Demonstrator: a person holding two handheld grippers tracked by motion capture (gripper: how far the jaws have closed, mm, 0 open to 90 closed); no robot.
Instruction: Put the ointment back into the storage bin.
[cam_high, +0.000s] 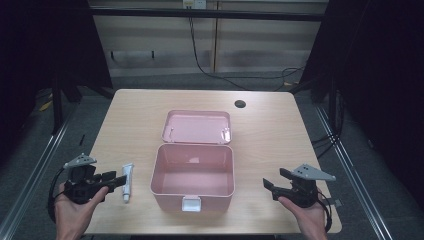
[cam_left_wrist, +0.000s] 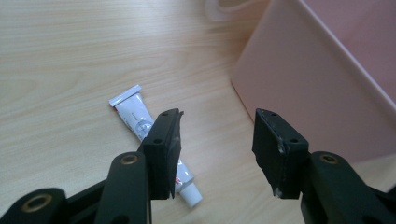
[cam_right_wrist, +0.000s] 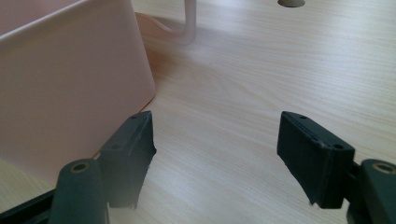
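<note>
A lab-style recording booth: 1 light wooden desk (cam_high: 135, 115) with a cable hole (cam_high: 240, 104) near its far right corner stands between dark curtains (cam_high: 385, 75), metal frame rails (cam_high: 30, 175) along the floor, and loose black cables (cam_high: 200, 55) against plain wall panels.

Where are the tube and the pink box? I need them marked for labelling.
tube (cam_high: 128, 181), high view, middle of its white body.
pink box (cam_high: 192, 199), high view, front wall above the latch.
</note>
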